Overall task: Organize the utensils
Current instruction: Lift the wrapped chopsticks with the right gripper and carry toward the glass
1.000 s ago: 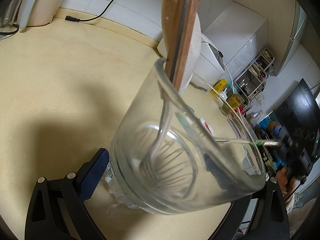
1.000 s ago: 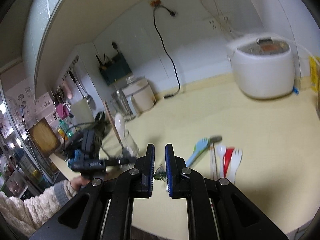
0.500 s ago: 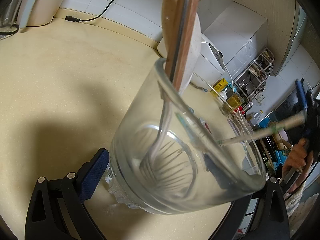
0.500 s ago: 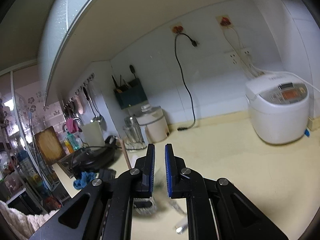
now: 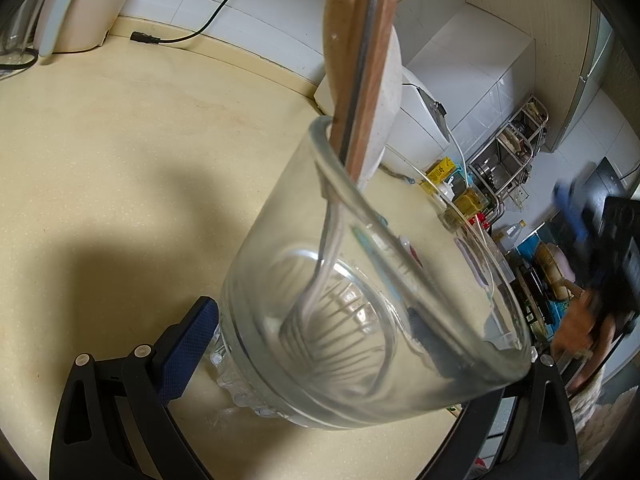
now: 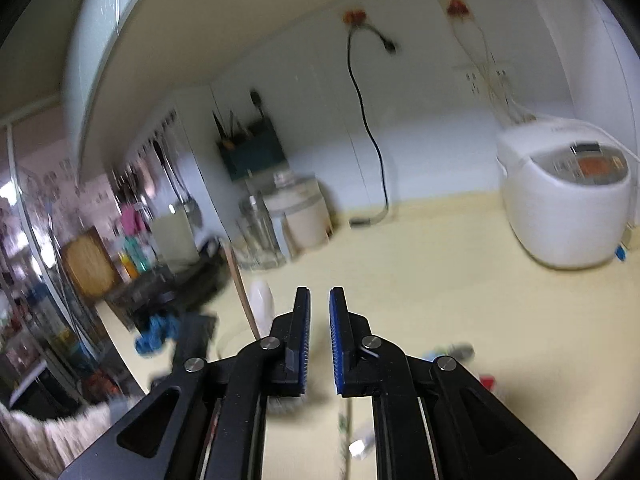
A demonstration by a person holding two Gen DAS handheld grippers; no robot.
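Cream desk (image 5: 120,152) runs back to white tile. My left gripper (image 5: 352,344) clamps the glass cup (image 5: 360,320), where a wooden-handled utensil (image 5: 370,60) stands. I'd hold it steady. My right gripper (image 6: 319,320), jaws opening, nothing between them, hovers near; loose utensils (image 6: 452,350) lie below it.

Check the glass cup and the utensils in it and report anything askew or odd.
The glass cup sits tilted between the left gripper's fingers. The wooden handle and pale spoon lean on its rim. Nothing is spilled or broken.
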